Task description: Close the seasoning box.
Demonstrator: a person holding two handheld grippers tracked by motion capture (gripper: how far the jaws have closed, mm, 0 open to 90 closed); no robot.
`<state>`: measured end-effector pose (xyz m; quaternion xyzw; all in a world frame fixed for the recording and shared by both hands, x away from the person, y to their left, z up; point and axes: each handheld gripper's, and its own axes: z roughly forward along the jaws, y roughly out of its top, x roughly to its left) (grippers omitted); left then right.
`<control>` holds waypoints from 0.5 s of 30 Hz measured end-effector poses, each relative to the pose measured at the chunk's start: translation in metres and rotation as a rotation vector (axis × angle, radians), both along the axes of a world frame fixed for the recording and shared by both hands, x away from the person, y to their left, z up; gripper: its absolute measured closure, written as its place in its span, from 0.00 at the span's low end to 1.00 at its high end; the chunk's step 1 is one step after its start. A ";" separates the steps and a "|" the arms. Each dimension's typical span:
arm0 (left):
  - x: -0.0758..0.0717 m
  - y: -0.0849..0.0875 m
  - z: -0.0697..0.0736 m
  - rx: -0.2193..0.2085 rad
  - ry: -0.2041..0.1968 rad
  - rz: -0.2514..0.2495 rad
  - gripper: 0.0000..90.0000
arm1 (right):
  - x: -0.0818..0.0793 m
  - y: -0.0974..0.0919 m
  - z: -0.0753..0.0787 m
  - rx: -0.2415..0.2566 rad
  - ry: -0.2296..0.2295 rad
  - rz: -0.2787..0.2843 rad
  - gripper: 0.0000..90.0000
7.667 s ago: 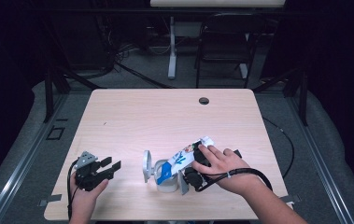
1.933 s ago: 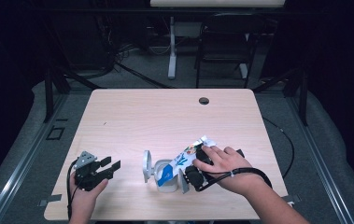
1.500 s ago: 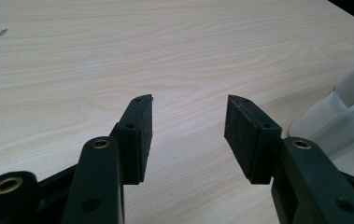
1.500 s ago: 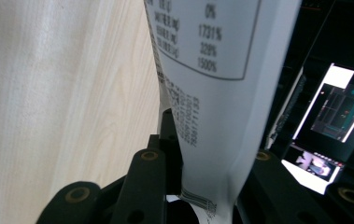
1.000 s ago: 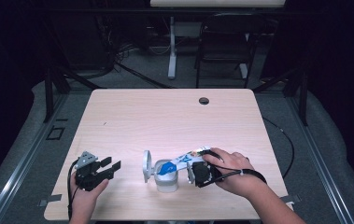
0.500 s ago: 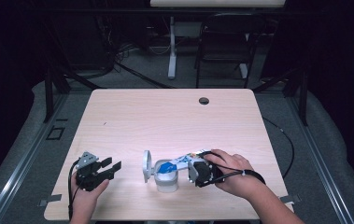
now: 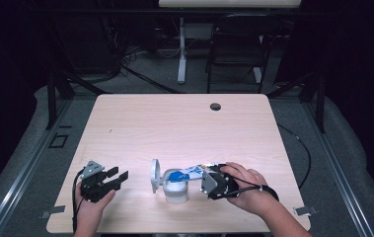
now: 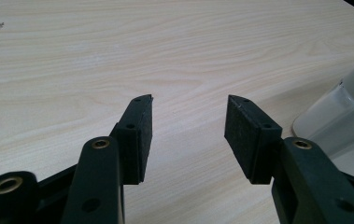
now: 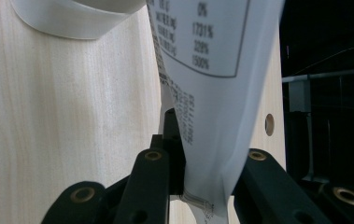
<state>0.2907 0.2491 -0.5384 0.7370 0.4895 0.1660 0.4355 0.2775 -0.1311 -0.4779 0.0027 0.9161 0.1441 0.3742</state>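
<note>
A white tub (image 7: 175,191) stands near the table's front edge, its round lid (image 7: 154,176) upright at its left side. My right gripper (image 7: 209,181) is shut on the end of a white and blue packet (image 7: 189,172), which lies tilted over the tub's mouth. In the right gripper view the packet (image 9: 212,93) with its printed label rises from between the jaws toward the tub's rim (image 9: 76,21). My left gripper (image 7: 111,177) rests at the front left, open and with nothing in it; the left gripper view shows the tub's base (image 8: 347,112) to its right.
The light wooden table (image 7: 174,128) has a cable hole (image 7: 215,106) near its far edge. A dark chair (image 7: 239,49) and a white table leg (image 7: 181,49) stand behind the table. The floor around is dark.
Since the earliest frames the right hand has turned and sunk, bringing the packet lower over the tub. Over the last second little has moved. The left gripper has kept still.
</note>
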 end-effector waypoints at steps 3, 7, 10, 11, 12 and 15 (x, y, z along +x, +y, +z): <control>0.000 0.000 0.000 0.000 0.000 0.001 0.58 | 0.000 -0.002 0.000 0.023 -0.003 -0.003 0.88; 0.000 -0.001 -0.001 -0.003 -0.005 0.002 0.57 | -0.003 -0.007 -0.002 0.094 0.026 -0.015 0.88; 0.000 -0.002 0.000 -0.002 -0.006 0.005 0.57 | -0.004 -0.009 -0.004 0.126 0.037 -0.024 0.88; -0.001 -0.003 0.000 -0.003 -0.007 0.005 0.57 | -0.004 -0.009 -0.004 0.137 0.047 -0.027 0.88; -0.001 -0.003 0.001 -0.007 -0.013 0.007 0.57 | -0.004 -0.009 -0.004 0.137 0.047 -0.027 0.88; -0.002 -0.003 0.003 -0.003 -0.006 0.001 0.57 | -0.005 -0.012 -0.006 0.178 0.068 -0.040 0.88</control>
